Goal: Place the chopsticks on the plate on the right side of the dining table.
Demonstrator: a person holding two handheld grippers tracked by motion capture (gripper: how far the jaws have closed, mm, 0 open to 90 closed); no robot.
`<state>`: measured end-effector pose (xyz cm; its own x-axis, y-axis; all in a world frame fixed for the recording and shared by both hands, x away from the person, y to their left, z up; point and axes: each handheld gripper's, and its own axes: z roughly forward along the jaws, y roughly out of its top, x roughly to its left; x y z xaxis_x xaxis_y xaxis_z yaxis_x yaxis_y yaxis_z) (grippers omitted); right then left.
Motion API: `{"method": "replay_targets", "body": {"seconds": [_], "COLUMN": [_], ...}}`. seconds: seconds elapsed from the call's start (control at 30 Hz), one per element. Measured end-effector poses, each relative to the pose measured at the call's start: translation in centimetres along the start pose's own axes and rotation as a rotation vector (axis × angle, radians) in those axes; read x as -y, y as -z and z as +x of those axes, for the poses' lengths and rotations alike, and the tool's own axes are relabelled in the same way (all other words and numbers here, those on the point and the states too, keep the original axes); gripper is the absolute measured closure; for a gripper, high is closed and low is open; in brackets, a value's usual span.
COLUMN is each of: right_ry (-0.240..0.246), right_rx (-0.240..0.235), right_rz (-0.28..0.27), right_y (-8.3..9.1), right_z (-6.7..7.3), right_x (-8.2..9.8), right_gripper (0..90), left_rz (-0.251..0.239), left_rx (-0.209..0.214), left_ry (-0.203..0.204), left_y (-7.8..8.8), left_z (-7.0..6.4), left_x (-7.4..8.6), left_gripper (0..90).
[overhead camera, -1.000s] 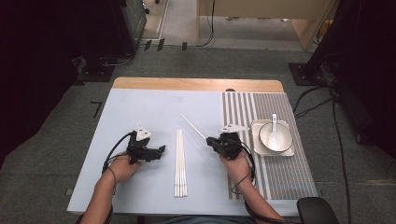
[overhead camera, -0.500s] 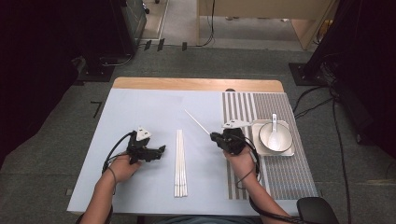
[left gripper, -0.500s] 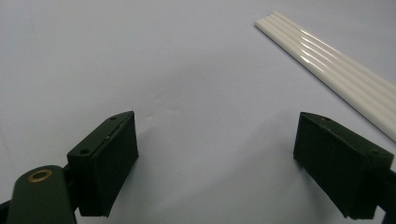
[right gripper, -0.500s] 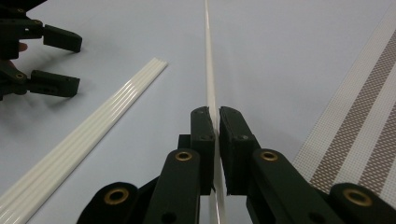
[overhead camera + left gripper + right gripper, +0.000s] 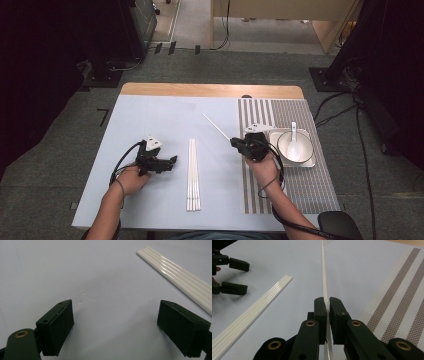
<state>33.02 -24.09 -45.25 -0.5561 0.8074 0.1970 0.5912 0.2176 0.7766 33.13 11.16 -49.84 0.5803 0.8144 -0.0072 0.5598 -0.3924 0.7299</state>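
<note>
My right gripper (image 5: 234,143) is shut on a single white chopstick (image 5: 216,128), which slants up-left from its jaws just above the blue table cover. In the right gripper view the chopstick (image 5: 323,272) runs straight ahead from between the closed jaws of the right gripper (image 5: 327,307). A row of several white chopsticks (image 5: 193,175) lies side by side in the middle of the table. My left gripper (image 5: 172,161) rests at the left, open, pointing toward that row. Seen along the left gripper (image 5: 115,327), nothing is between its jaws, and the chopstick row (image 5: 180,277) lies ahead to the right.
A striped placemat (image 5: 300,195) covers the table's right side. On it stands a pale tray (image 5: 278,161) holding a white bowl (image 5: 303,141) with a white spoon (image 5: 293,131) in it. In the right gripper view the left gripper (image 5: 237,277) appears at the far left beyond the row (image 5: 254,312).
My right gripper has moved a little to the right and upward, carrying the single chopstick with it. The left gripper has stayed put.
</note>
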Motion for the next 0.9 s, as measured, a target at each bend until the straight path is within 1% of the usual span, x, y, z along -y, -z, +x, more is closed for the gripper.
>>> {"method": "replay_targets", "body": {"seconds": [0.23,0.33,0.47,0.57,0.63,0.77,0.8,0.9], "right_ry": [0.012,0.000,0.001,-0.011,-0.024,-0.016,-0.023,-0.030], "right_rx": [0.010,0.009,0.015,0.009,0.008,0.016,0.016,0.016], "right_rz": [0.004,-0.001,-0.003,-0.004,0.004,0.009,0.009,0.005], "right_y": [0.4,0.7,1.1,1.2,1.5,1.8,2.1,2.4], "right_z": [-0.6,-1.1,-1.7,-2.0,-2.3,-2.6,-3.0,-3.5], "right_x": [-0.4,-0.7,-1.1,-1.2,-1.3,-1.4,-1.5,-1.7], "right_gripper": [85.2,85.2,85.2,85.1,85.1,85.1,85.1,85.1], "left_rz": [0.000,0.000,0.000,0.000,0.000,0.000,0.000,0.000], "left_rx": [0.000,0.000,0.000,0.000,0.000,0.000,-0.001,-0.001], "left_ry": [0.000,0.000,0.000,0.000,0.000,0.000,-0.001,0.000], "left_y": [0.0,0.0,0.0,0.0,0.0,0.0,0.0,0.0], "left_z": [0.0,0.0,0.0,0.0,0.0,0.0,0.0,0.0], "left_x": [0.0,0.0,0.0,0.0,0.0,0.0,0.0,0.0], "left_gripper": [13.5,13.5,13.5,13.5,13.5,13.5,13.5,13.5]}}
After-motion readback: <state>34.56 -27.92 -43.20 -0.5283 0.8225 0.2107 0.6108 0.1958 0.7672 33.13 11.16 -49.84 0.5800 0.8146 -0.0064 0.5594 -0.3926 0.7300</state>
